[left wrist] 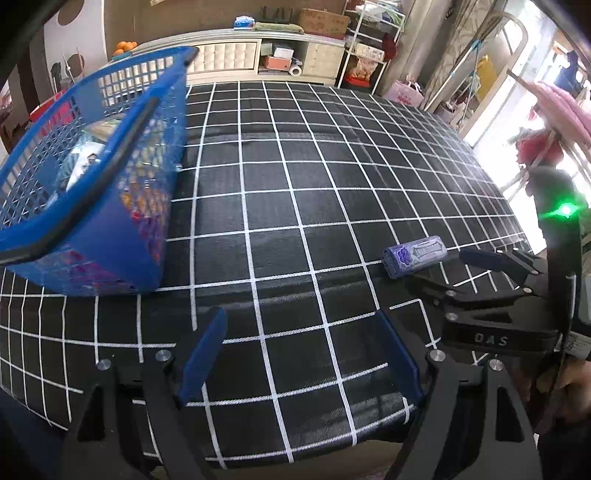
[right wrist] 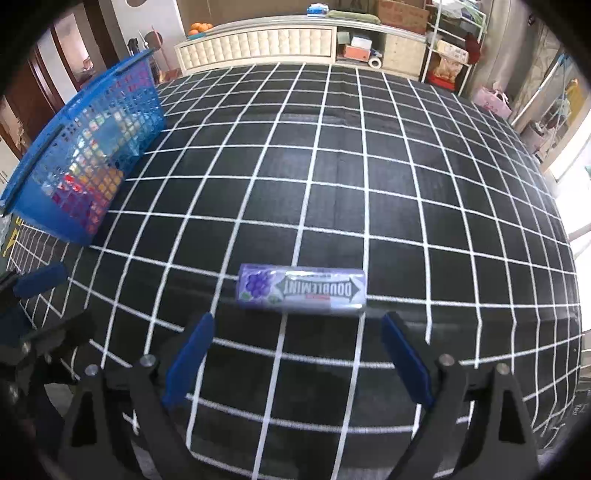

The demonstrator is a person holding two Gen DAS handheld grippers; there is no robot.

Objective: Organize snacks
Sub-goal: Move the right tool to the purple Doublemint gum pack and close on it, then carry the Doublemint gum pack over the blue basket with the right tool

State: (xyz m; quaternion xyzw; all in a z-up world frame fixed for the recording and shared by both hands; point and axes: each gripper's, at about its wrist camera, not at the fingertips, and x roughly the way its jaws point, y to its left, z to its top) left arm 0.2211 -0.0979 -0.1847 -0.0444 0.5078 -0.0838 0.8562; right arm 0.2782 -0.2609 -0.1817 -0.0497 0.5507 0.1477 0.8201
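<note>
A purple pack of Doublemint gum (right wrist: 301,290) lies flat on the black, white-gridded tablecloth (right wrist: 369,166), crosswise just beyond my right gripper (right wrist: 298,321). That gripper is open and nothing is between its blue pads. My left gripper (left wrist: 302,317) is also open over bare cloth, with the gum pack (left wrist: 415,256) off to its right. One blue finger (left wrist: 480,257) of the right gripper shows beside the pack. A blue lattice basket (left wrist: 92,177) holding several colourful snack packets stands at the table's left; in the right wrist view the basket (right wrist: 88,155) is far left.
A cream sideboard (right wrist: 258,40) with oranges (right wrist: 200,27) on top stands behind the table, with a wire shelf rack (right wrist: 454,44) to its right. Pink cloth (left wrist: 565,107) hangs at the right. The table's near edge runs just under both grippers.
</note>
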